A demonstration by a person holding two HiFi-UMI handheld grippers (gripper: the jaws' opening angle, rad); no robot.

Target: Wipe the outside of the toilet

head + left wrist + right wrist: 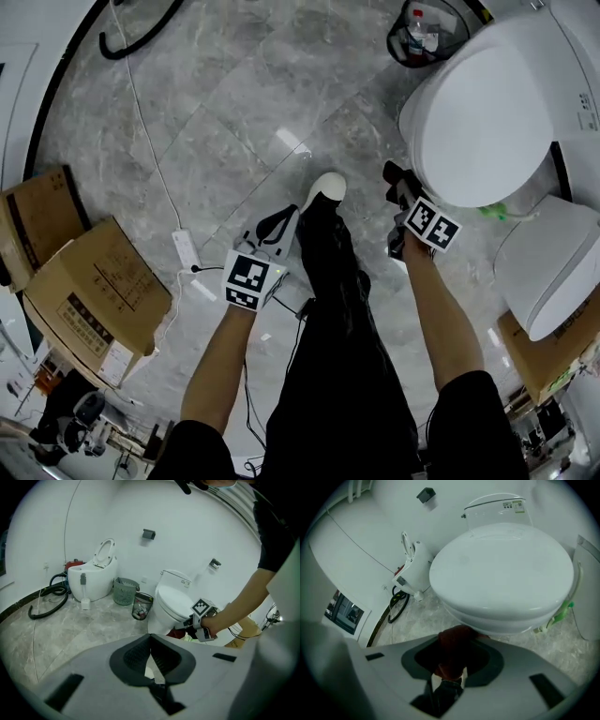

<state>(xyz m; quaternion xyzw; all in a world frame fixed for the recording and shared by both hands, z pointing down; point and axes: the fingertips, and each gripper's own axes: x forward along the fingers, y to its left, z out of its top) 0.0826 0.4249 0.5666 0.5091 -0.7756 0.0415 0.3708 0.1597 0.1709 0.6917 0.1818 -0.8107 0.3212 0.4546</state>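
The white toilet (487, 122) stands at the upper right of the head view with its lid down. My right gripper (396, 178) is at the front left of its bowl, shut on a dark red cloth (454, 641). In the right gripper view the cloth sits just under the bowl's front rim (487, 620), close to or touching it. My left gripper (279, 220) hangs lower left, over the floor near a white shoe (324, 190), its jaws shut with nothing in them. The left gripper view shows the toilet (171, 599) and the right gripper (190, 623) beside it.
A second white toilet (91, 578) with its seat up stands along the wall, a green basket (124, 591) and a wire bin (422, 33) between the two. Cardboard boxes (94, 291) lie left. A power strip (185, 247), black hose (141, 37) and another white fixture (553, 262) are nearby.
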